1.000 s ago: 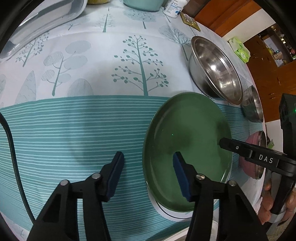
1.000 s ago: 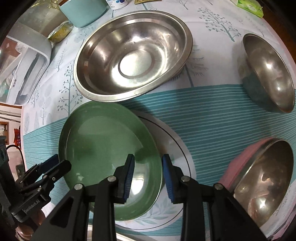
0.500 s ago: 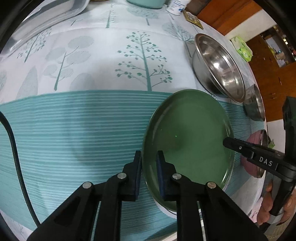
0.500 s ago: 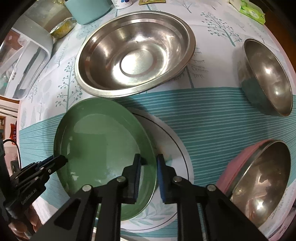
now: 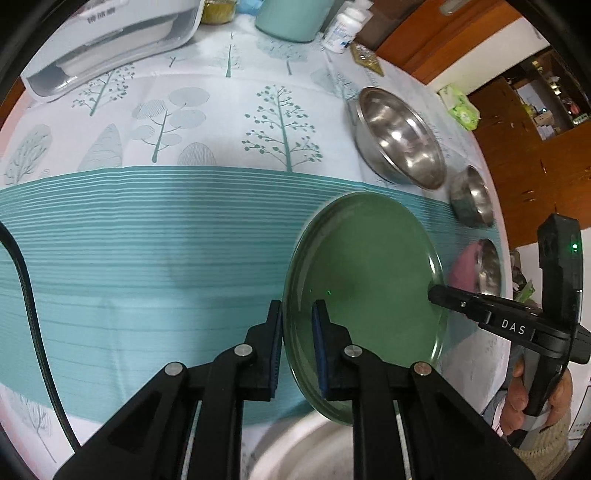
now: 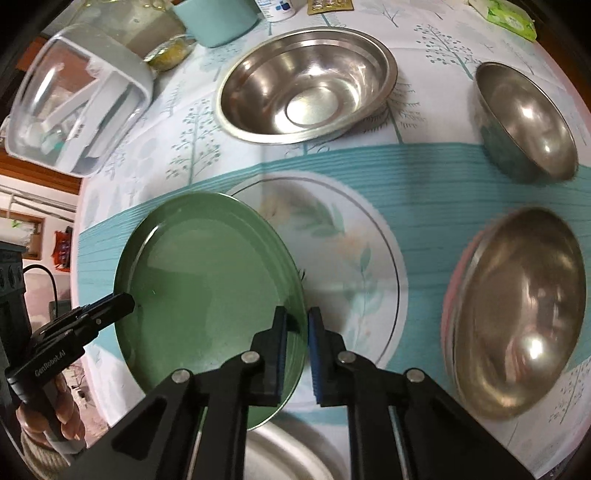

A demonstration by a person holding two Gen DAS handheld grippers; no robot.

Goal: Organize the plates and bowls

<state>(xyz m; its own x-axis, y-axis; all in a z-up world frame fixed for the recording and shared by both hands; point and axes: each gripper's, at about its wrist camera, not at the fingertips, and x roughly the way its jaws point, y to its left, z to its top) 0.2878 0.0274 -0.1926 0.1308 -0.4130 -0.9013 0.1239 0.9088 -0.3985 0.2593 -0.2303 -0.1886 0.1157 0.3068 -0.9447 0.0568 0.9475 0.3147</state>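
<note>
A green plate [image 5: 365,291] is held in the air between both grippers, tilted above the table. My left gripper [image 5: 297,347] is shut on its left rim. My right gripper [image 6: 297,341] is shut on its right rim, and the plate also shows in the right wrist view [image 6: 207,280]. A white floral plate [image 6: 351,258] lies on the tablecloth to the right of the green plate, uncovered. A large steel bowl [image 6: 306,85], a small steel bowl [image 6: 528,118] and a steel bowl with a pink outside [image 6: 517,310] stand around it.
A clear-lidded white container [image 6: 74,99], a teal cup [image 6: 214,18] and a pill bottle [image 5: 341,27] stand at the back. A steel vessel [image 6: 288,454] sits at the near table edge under the grippers. A black cable [image 5: 26,280] runs on the left.
Both grippers closed on the green plate's rims, then lifted it up and leftward off the white floral plate, which now lies exposed.
</note>
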